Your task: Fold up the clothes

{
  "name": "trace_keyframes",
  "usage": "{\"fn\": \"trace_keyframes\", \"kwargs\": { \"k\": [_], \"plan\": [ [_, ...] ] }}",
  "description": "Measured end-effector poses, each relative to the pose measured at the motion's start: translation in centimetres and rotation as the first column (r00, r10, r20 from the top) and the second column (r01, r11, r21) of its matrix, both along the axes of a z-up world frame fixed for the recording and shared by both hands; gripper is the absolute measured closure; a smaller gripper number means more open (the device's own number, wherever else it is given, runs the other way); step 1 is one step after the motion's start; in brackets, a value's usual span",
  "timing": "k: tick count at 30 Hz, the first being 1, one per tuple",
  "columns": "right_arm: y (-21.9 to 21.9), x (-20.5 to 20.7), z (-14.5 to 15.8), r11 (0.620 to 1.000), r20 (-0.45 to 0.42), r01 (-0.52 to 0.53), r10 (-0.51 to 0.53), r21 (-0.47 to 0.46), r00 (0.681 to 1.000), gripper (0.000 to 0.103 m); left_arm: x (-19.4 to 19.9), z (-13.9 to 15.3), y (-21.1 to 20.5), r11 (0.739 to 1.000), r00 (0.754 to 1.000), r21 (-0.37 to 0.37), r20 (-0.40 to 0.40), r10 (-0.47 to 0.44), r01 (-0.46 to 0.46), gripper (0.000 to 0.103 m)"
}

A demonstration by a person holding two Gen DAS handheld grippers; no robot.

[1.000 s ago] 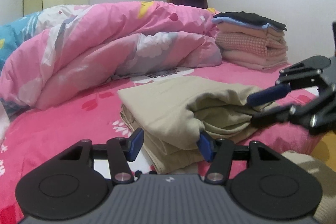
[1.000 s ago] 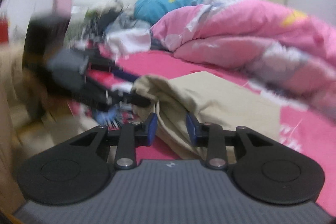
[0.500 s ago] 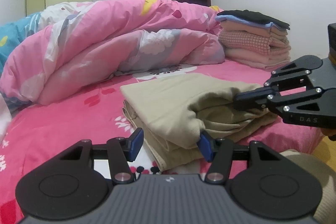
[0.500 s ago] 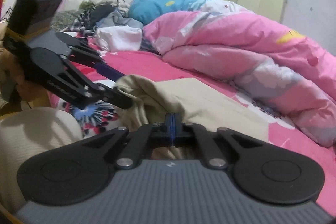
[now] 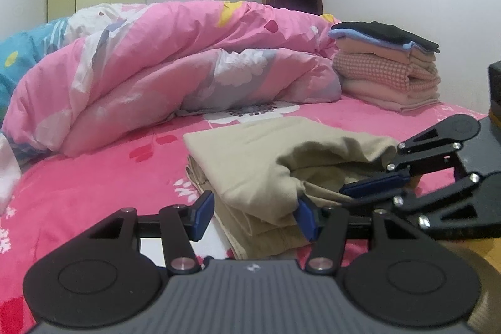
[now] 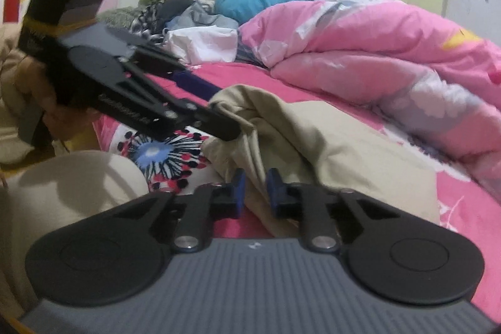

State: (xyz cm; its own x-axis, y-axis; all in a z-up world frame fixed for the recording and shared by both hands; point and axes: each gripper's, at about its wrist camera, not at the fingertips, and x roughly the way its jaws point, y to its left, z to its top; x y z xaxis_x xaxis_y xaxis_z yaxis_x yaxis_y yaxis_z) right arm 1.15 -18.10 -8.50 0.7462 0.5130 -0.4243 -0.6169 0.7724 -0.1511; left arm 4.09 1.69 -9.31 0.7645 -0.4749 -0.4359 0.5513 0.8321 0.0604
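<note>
Pink floral bedding [image 5: 94, 187] fills the scene, a rumpled pink duvet [image 5: 162, 77] and a stack of folded clothes [image 5: 388, 74] at the far side. Folded beige trousers [image 5: 256, 158] lie near the bed's edge. Left gripper [image 5: 255, 216] straddles the near corner, half open, pads clear of the cloth. Right gripper [image 6: 254, 191], having just reopened slightly, has a fold between its narrow jaws; whether the pads press cannot be told.
</note>
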Motion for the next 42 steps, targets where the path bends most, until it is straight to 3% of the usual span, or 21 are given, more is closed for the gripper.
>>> {"fn": "trace_keyframes", "kwargs": {
  "k": [5, 10, 12, 15, 17, 20, 23, 27, 30, 35, 40, 42],
  "plan": [
    [-1.7, 2.3, -0.4, 0.990, -0.147, 0.035, -0.015, 0.137, 0.989, 0.101, 0.0, -0.2, -0.2, 0.999, 0.999, -0.023, -0.025, -0.027, 0.026, 0.041],
    [-3.0, 4.1, -0.5, 0.957, -0.276, 0.101, -0.023, 0.273, 0.961, 0.101, 0.4, -0.9, -1.9, 0.999, 1.000, 0.035, -0.014, -0.021, 0.021, 0.038],
    [-3.2, 4.0, -0.4, 0.950, -0.296, 0.115, -0.025, 0.290, 0.955, 0.099, 0.6, -1.1, -2.4, 0.998, 1.000, 0.061, -0.008, -0.007, 0.007, 0.038],
    [-3.2, 2.1, 1.0, 0.961, -0.204, 0.079, -0.025, 0.264, 0.979, 0.096, 0.8, -1.2, -2.5, 0.998, 1.000, 0.068, -0.014, -0.003, 0.004, 0.038],
    [-3.1, 0.6, 2.3, 0.976, -0.107, 0.048, -0.026, 0.213, 0.994, 0.088, 1.0, -1.3, -2.4, 0.998, 1.000, 0.064, -0.021, -0.003, 0.005, 0.038],
    [-1.1, -0.7, 2.8, 0.999, 0.077, 0.047, -0.046, -0.016, 0.996, 0.073, 1.0, -1.3, -2.4, 0.998, 1.000, 0.066, -0.020, -0.003, 0.004, 0.038],
    [1.2, -0.6, 1.8, 0.970, 0.188, 0.055, -0.010, -0.238, 0.982, 0.057, 1.0, -1.2, -2.4, 0.998, 1.000, 0.067, -0.020, -0.001, 0.003, 0.038],
    [3.2, 0.8, -0.2, 0.914, 0.216, 0.057, 0.033, -0.401, 0.976, 0.059, 1.0, -1.3, -2.6, 0.997, 1.000, 0.079, -0.017, 0.003, -0.002, 0.038],
    [2.9, 1.5, 0.3, 0.931, 0.183, 0.049, 0.019, -0.362, 0.983, 0.065, 1.0, -1.3, -2.6, 0.997, 1.000, 0.078, -0.015, 0.005, -0.004, 0.038],
    [1.8, 1.2, 1.9, 0.961, 0.153, 0.020, 0.024, -0.277, 0.988, 0.065, 1.1, -1.3, -2.6, 0.997, 1.000, 0.074, -0.021, 0.007, -0.006, 0.038],
    [2.5, 1.9, 0.4, 0.921, 0.153, 0.035, 0.027, -0.387, 0.988, 0.066, 1.0, -1.3, -2.8, 0.996, 1.000, 0.089, -0.015, 0.011, -0.010, 0.037],
    [2.5, 2.2, 0.1, 0.922, 0.140, 0.033, 0.023, -0.386, 0.990, 0.066, 1.0, -1.4, -2.9, 0.996, 1.000, 0.094, -0.015, 0.014, -0.012, 0.037]
  ]
}}
